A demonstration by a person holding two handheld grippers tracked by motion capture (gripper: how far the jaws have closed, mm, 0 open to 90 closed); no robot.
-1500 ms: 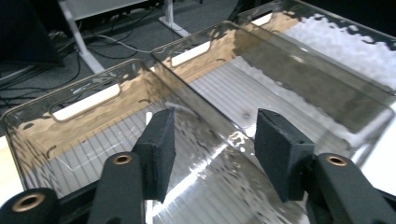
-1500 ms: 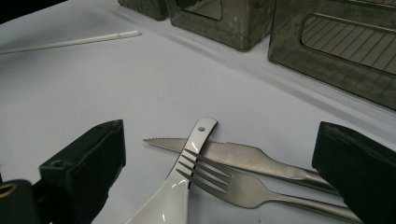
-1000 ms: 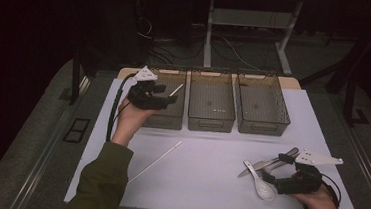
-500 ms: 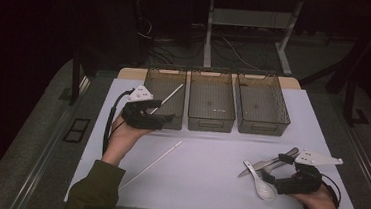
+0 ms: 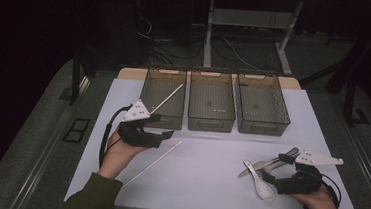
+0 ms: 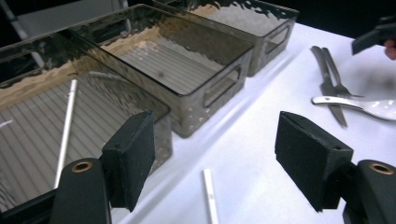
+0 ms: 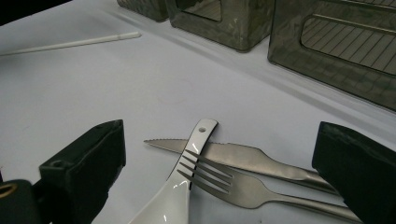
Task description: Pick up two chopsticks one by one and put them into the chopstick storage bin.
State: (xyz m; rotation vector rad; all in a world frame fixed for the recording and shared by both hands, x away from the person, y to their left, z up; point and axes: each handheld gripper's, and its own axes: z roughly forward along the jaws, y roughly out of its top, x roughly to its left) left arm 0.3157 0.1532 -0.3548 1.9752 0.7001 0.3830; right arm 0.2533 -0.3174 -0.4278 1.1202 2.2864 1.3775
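1. The fingers [image 6: 128,163] of the left gripper [image 5: 157,130] are standing apart with nothing between them; they have just been opening, and their black foam pads are looking blocky and matte in the left gripper view.
2. The fingers [image 7: 88,161] of the right gripper [image 5: 280,167] are standing wide apart too, framing the cutlery without pressing on it.
3. The high view is showing the whole layout: three bins in a row at the far side of a white table [image 5: 208,176], and one white stick [image 5: 151,164] lying on the table just below the left gripper.
4. A second white stick [image 5: 166,98] is leaning in the left bin [image 5: 163,98], one end poking over its rim; the left gripper view is showing it lying along that bin's ribbed floor.
5. The left gripper view is revealing that the bins are smoky, see-through plastic with rippled walls and slotted handles.
6. The right gripper view is giving the cutlery in detail: a glossy white spoon [image 7: 175,196] with a hole in its handle tip, a steel fork [image 7: 243,189] lying over it, and a serrated steel knife [image 7: 243,156] beneath the fork.
7. In the high view that cutlery is sitting near the table's right front, touching in a small pile.
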